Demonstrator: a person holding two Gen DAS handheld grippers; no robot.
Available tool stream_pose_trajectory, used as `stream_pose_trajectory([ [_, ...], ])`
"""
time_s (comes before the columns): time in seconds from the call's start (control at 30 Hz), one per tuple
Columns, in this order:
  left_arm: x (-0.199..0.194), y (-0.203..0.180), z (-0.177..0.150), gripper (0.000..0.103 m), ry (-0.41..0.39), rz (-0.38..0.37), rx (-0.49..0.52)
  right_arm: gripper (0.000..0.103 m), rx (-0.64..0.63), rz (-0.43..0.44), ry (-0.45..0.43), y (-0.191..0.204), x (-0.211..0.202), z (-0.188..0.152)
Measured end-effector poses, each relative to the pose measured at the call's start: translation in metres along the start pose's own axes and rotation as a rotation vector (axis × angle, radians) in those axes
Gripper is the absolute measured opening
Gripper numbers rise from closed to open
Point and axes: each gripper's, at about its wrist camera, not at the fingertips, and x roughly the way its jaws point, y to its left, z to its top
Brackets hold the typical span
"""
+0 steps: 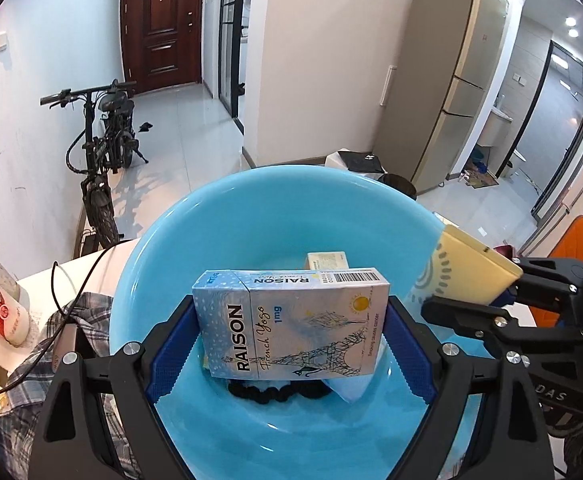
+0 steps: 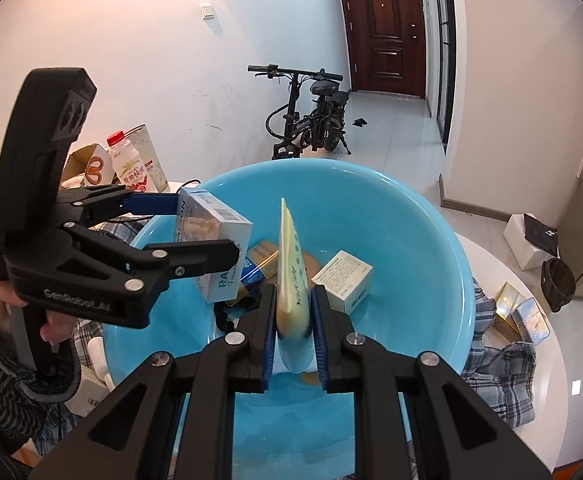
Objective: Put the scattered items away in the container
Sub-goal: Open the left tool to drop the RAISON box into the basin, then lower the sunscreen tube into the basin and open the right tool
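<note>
A blue plastic basin (image 1: 163, 264) (image 2: 431, 240) stands on the white table. My left gripper (image 1: 291, 332) (image 2: 207, 228) is shut on a pale blue RAISON box (image 1: 291, 320) (image 2: 215, 232), held above the basin. My right gripper (image 2: 293, 312) (image 1: 471, 300) is shut on a thin yellow packet (image 2: 289, 264) (image 1: 467, 268), held edge-up over the basin. Inside the basin lie a small white box (image 2: 343, 280) (image 1: 327, 260), a dark blue and gold box (image 2: 259, 264) and a black hair tie (image 1: 275, 392).
A plaid cloth (image 1: 71, 320) (image 2: 499, 372) lies under the basin. A milk bottle (image 2: 129, 164) and cartons stand at the table's left. Gold boxes (image 2: 523, 316) lie at the right. A folding bike (image 2: 307, 112) and a fridge (image 1: 443, 80) stand on the floor beyond.
</note>
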Motion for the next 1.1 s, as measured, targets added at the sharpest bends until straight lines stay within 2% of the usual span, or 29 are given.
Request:
stream_pose_trajectory([
  [0.53,0.026,0.012,0.006,0.091,0.031,-0.020,-0.054,0.015,0.011,0.010,0.022,-0.009,0.006,0.001],
  [0.73,0.025,0.009,0.006,0.092,0.015,0.027,-0.026,0.015,0.022,0.011,0.030,-0.012,0.008,0.000],
  [0.83,0.018,0.010,0.005,0.094,-0.035,0.006,-0.037,0.015,0.021,0.013,0.028,-0.011,0.007,0.000],
  [0.9,0.010,0.012,0.006,0.103,-0.065,-0.004,-0.057,0.016,0.019,0.012,0.026,-0.010,0.005,-0.001],
  [1.1,-0.012,0.020,0.012,0.103,-0.127,0.022,-0.089,0.015,0.020,0.008,0.021,-0.009,0.002,0.000],
])
